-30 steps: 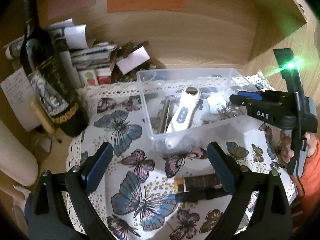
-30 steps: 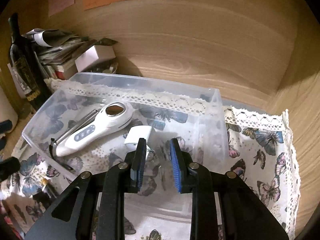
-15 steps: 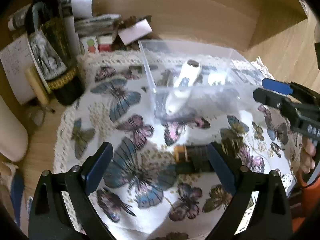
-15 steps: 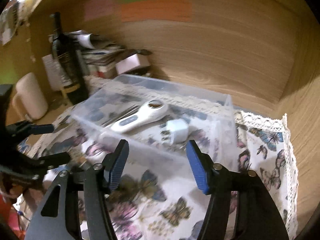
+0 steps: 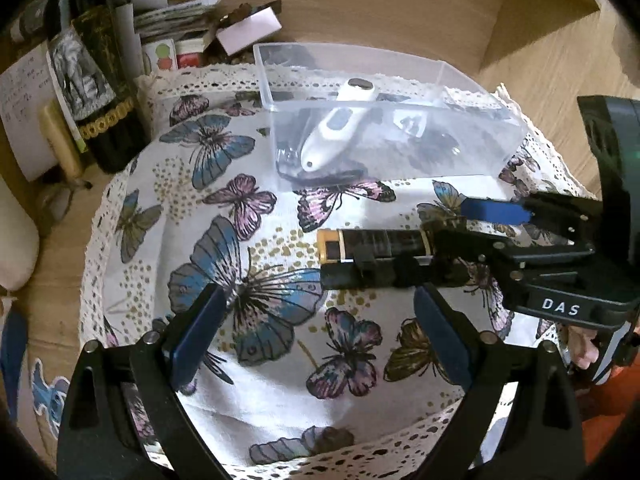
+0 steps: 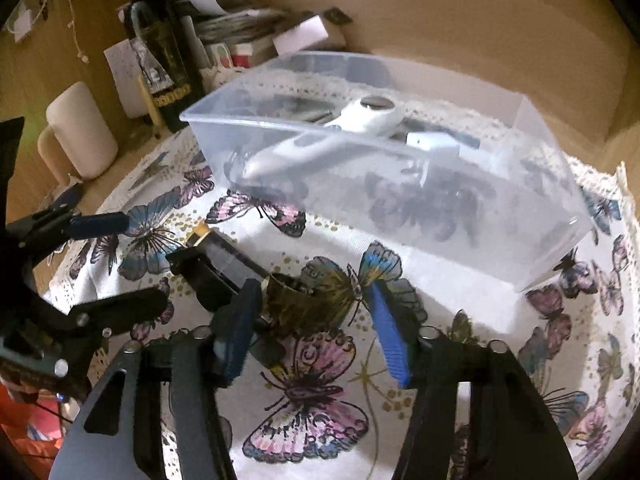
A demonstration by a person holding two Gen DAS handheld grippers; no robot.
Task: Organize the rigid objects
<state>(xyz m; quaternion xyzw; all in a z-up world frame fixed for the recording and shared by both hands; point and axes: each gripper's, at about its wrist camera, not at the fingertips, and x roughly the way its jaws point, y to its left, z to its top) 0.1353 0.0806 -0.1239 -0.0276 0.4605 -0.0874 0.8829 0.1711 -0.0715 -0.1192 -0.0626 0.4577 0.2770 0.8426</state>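
Note:
A dark cylinder with gold ends [image 5: 380,245] lies on the butterfly cloth [image 5: 224,208], in front of a clear plastic box [image 5: 472,156]. The box holds a white handheld device [image 5: 340,124], a white plug [image 6: 434,142] and dark metal items. My left gripper [image 5: 316,332] is open and empty, just short of the cylinder. My right gripper [image 6: 316,328] is open, its fingers either side of the cylinder's gold end [image 6: 296,304]; in the left wrist view its fingers [image 5: 492,212] reach in from the right.
A dark wine bottle [image 5: 96,92] stands at the left with papers and small boxes [image 5: 180,36] behind it. A cream mug [image 6: 80,136] sits left of the cloth. Wooden walls [image 6: 460,40] close the back and right.
Both grippers pulled back from the box and dropped toward the cylinder. The right gripper opened wide and moved left, so its fingers now straddle the cylinder's gold end.

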